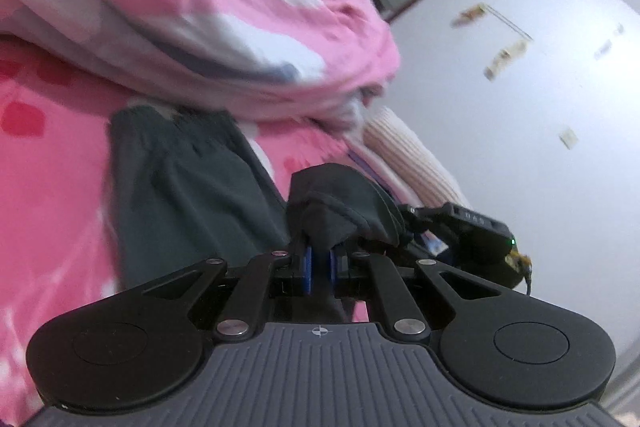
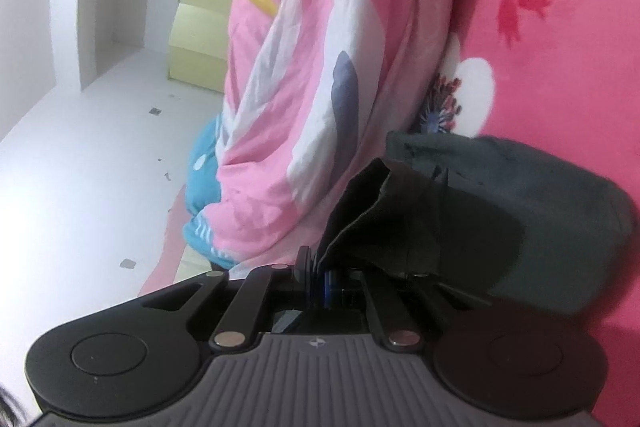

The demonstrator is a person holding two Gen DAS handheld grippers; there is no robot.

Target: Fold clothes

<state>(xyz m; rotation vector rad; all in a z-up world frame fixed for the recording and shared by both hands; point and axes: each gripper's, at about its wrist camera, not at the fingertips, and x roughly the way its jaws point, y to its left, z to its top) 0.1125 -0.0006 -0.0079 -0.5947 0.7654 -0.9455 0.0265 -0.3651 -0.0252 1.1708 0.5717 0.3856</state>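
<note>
- Holding dark grey soft fabric garment point(image 1: 192, 187) on the pink flowered bed point(image 1: 52, 187): my left claw point(image 1: 320, 259) and right claw point(image 2: 320, 275) each clamp a corner.
- Garment's length runs ahead of both claws.

Under my work lies a bright pink fleecy bedspread point(image 2: 560, 39) printed with red flowers and a white round patch. On it is heaped a paler pink quilt point(image 1: 208, 7) with white, grey and yellow shapes, rumpled and bunched high. A blue patterned cloth point(image 2: 204, 187) shows at the quilt's lower edge, towards the floor. A cream ribbed pillow point(image 1: 404, 155) sits at the bed's edge. Beyond, the white floor point(image 1: 540, 107) carries scattered scraps of paper, and pale yellow cardboard boxes point(image 2: 200, 27) stand stacked against the white wall.
</note>
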